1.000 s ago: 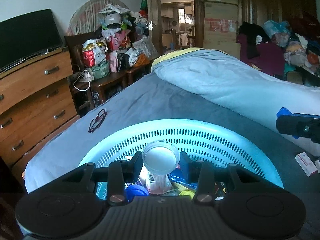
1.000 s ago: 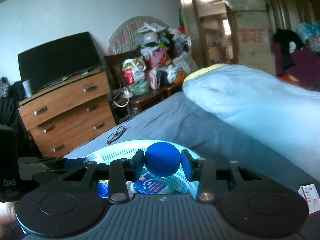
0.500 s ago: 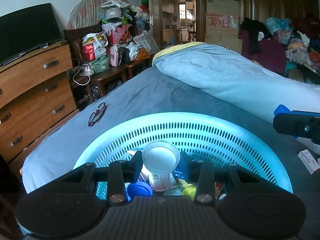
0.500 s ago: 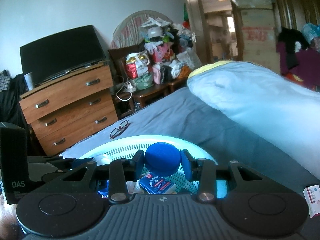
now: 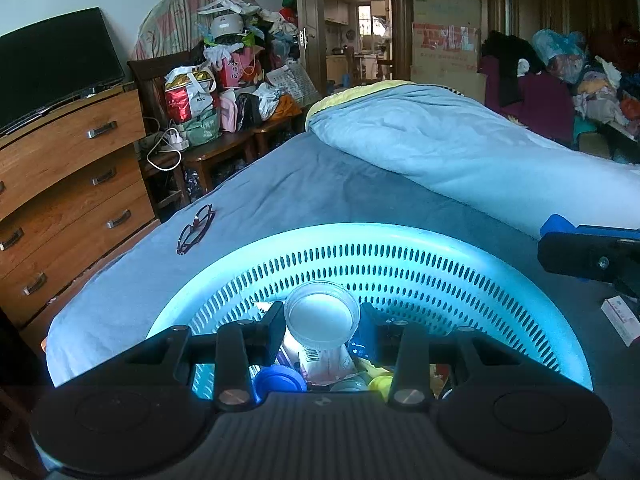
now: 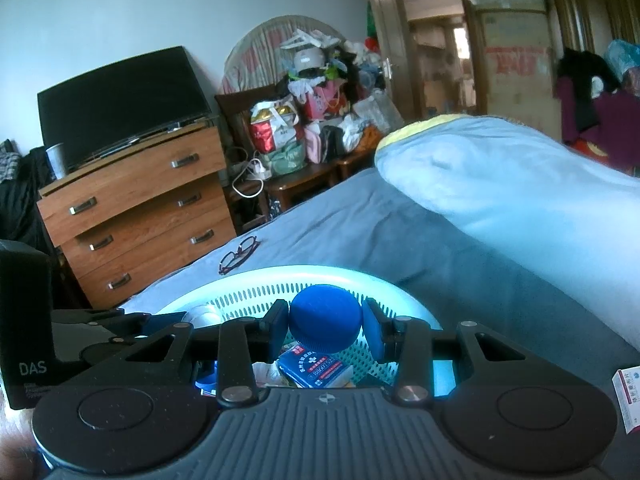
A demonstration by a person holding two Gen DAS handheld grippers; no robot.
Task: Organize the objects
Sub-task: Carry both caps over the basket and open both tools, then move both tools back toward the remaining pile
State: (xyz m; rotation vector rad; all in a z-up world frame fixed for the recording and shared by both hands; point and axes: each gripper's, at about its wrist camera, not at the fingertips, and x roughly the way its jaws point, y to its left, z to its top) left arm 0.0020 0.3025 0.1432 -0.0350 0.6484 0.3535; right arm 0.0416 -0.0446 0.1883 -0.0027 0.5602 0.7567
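You had a glossy perforated plastic basket (image 5: 400, 256) on the matt cloth bed (image 5: 320, 184), beside a smooth wooden dresser (image 6: 136, 204) with metal handles; your blue cap (image 6: 325, 322) looked ribbed plastic.

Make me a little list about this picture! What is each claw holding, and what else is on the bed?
Left claw: shut on a clear plastic cup, over the basket
Right claw: shut on a blue bottle cap, over the basket
Basket: pale blue, slotted wall, sits on the bed, small items inside
Inside basket: blue printed packet
Glasses: on the bed sheet, beyond the basket, apart from it
Quilt: light blue, rolled up along the bed
Small box: on the bed, right of the basket
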